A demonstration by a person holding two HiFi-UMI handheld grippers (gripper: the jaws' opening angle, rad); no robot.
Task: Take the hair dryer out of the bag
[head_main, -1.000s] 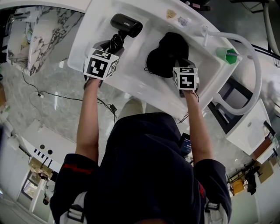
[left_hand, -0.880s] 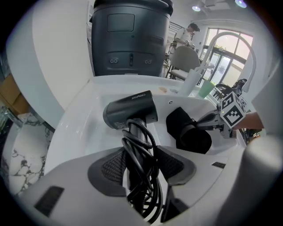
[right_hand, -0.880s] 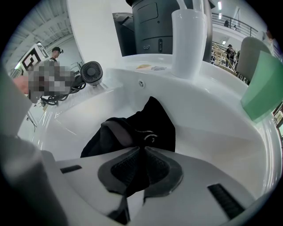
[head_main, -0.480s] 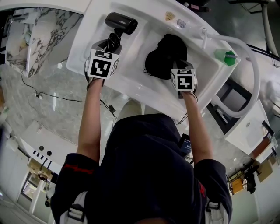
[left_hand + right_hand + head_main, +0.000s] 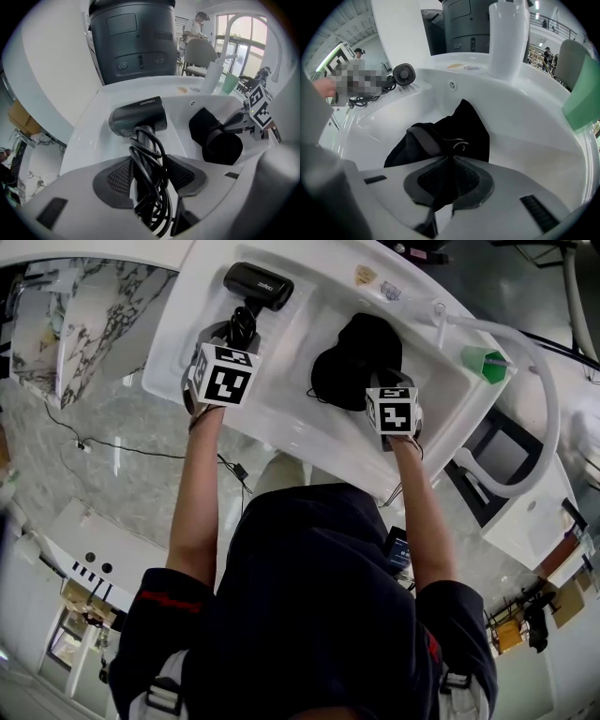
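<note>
The dark grey hair dryer point(image 5: 258, 284) point(image 5: 139, 120) is out of the bag, its head lying on the white sink counter point(image 5: 178, 324) left of the basin. My left gripper point(image 5: 236, 334) point(image 5: 149, 172) is shut on its handle and the black cord wound around it. The black cloth bag point(image 5: 361, 357) point(image 5: 440, 136) lies slack in the basin point(image 5: 300, 381), and my right gripper point(image 5: 389, 381) point(image 5: 451, 180) is shut on its near edge. In the right gripper view the dryer point(image 5: 403, 74) shows at far left on the counter.
A white faucet point(image 5: 506, 37) stands behind the basin, with a green cup point(image 5: 486, 359) point(image 5: 583, 105) to its right. A dark grey machine point(image 5: 133, 37) rises behind the counter. A white curved tube point(image 5: 539, 390) loops at the right. People stand in the background.
My left gripper has carried the hair dryer a little up and left in the head view, onto the counter beside the basin. The right gripper and the bag have stayed put.
</note>
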